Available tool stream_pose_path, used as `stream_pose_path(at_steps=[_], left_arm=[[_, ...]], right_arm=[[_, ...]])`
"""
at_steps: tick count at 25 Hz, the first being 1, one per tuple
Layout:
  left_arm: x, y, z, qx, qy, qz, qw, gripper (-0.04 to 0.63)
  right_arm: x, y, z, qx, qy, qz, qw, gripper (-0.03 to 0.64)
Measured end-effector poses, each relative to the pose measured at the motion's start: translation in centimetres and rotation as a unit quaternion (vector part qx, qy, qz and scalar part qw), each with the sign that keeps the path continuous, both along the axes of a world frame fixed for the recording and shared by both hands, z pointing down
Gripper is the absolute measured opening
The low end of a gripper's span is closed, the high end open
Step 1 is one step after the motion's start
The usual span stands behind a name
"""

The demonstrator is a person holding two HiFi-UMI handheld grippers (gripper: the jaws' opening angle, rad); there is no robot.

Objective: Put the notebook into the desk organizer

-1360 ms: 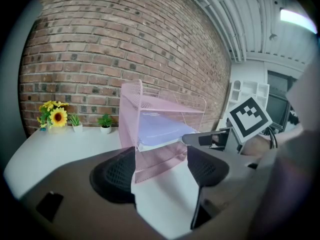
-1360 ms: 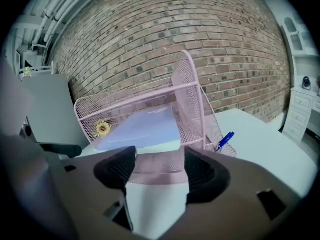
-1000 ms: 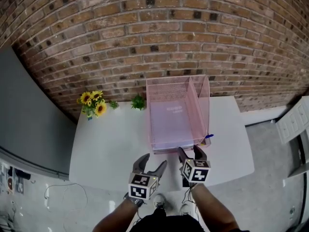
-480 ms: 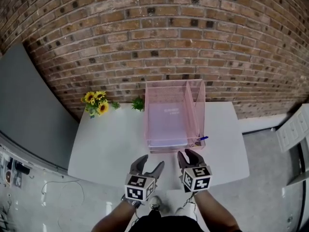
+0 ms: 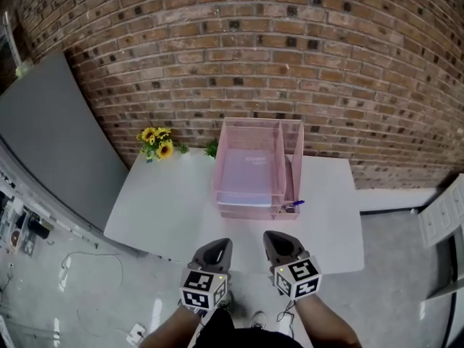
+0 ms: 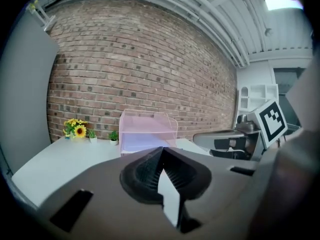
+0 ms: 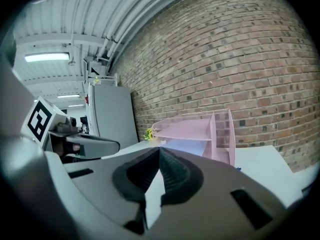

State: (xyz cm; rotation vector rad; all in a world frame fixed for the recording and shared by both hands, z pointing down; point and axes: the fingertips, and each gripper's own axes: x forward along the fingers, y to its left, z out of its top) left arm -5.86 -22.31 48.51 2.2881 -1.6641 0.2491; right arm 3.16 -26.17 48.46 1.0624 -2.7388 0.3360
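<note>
Head view: my left gripper (image 5: 217, 244) and right gripper (image 5: 276, 237), both just closed on nothing, hang short of the table (image 5: 167, 209). The notebook (image 5: 246, 174) lies flat inside the pink desk organizer (image 5: 250, 124).

Gripper views: jaws meet, empty. The job looks done, so I'd best keep clear.

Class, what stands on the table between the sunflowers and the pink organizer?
A small green plant and a second plant, seen in the left gripper view.
</note>
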Motion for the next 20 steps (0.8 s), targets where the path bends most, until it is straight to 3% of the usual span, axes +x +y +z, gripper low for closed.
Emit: stream_pose_path(at_steps=[6,11,20], left_arm=[[1.0,5.6,-0.4,-0.003,0.032,-0.03,0.999,0.006],[-0.9,9.7,-0.3,-0.007,0.038,-0.063,0.9973,0.006],[-5.2,16.5,-1.4,0.019,0.023,-0.06,0.9978,0.006]], right_arm=[[0.1,5.0,-0.9,-0.004,-0.027,-0.053,0.998,0.003],[-1.8,8.5,-0.3,-0.011,-0.029,-0.079,0.996,0.003],[-6.1,14.7,-0.8,-0.013,-0.033,-0.069,0.997,0.003]])
